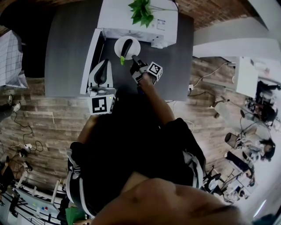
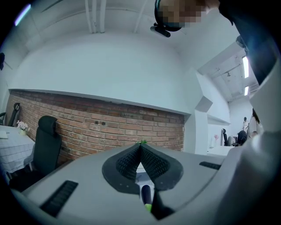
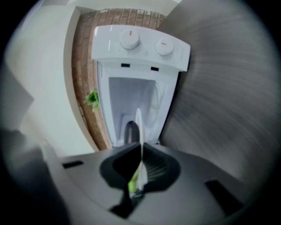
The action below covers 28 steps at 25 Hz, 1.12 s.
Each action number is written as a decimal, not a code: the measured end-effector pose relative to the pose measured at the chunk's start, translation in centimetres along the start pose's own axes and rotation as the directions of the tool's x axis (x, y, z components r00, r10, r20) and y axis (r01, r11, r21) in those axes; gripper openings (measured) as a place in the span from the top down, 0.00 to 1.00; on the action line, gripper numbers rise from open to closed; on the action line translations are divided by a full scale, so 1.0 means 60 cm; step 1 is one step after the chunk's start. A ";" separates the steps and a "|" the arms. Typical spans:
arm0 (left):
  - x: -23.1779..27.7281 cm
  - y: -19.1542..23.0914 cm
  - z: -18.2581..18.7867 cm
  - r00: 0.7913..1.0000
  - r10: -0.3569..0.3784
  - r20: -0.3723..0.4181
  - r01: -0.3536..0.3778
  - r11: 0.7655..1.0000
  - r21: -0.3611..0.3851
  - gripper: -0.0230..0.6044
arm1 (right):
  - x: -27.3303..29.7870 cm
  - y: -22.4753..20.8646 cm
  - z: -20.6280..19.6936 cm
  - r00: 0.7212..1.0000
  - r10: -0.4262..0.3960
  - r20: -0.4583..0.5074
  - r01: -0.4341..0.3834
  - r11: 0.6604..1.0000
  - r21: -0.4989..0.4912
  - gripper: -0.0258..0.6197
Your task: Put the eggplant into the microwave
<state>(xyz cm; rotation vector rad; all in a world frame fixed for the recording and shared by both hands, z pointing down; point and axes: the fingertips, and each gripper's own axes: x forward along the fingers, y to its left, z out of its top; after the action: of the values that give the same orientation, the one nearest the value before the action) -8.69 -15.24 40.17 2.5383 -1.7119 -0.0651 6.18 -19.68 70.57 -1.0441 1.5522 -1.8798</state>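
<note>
A dark eggplant (image 1: 127, 46) with a green stem lies on a white plate (image 1: 134, 44) just in front of the white microwave (image 1: 131, 17), whose door (image 1: 91, 57) stands open to the left. My right gripper (image 1: 135, 61) is shut on the plate's near rim. In the right gripper view the plate (image 3: 138, 127) shows edge-on between the jaws, the eggplant (image 3: 131, 132) on it, with the open microwave (image 3: 140, 48) straight ahead. My left gripper (image 1: 104, 63) hovers beside the door, shut and holding nothing (image 2: 140, 145); the eggplant (image 2: 145, 193) shows through the gap under its tips.
The microwave stands on a dark grey table (image 1: 70, 52) with a green plant (image 1: 141, 11) on top of it. A brick wall and a black chair (image 2: 46, 145) lie beyond. A table with a white cloth (image 1: 9, 57) stands at the far left.
</note>
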 end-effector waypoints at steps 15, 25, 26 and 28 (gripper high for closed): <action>0.056 0.015 -0.007 1.000 0.030 -0.010 -0.030 1.000 0.009 0.91 | 0.070 -0.009 0.043 1.000 -0.018 -0.008 0.019 0.999 0.035 0.90; 0.099 0.023 -0.023 0.999 0.022 -0.047 -0.022 1.000 0.005 0.91 | 0.118 -0.004 0.095 0.999 -0.020 0.026 0.019 0.999 0.026 0.90; 0.103 0.023 -0.025 0.999 0.020 -0.050 -0.019 1.000 0.005 0.91 | 0.122 -0.006 0.101 0.999 -0.023 0.031 0.022 0.999 0.027 0.91; 0.111 0.023 -0.029 0.998 0.015 -0.054 -0.015 1.000 0.002 0.91 | 0.128 -0.009 0.112 0.999 -0.028 0.043 0.027 0.999 0.030 0.91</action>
<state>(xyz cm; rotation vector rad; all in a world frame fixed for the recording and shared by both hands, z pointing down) -7.34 -21.85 42.09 2.5036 -1.7116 0.0057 7.09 -29.42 73.44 -1.0913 1.4891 -1.8802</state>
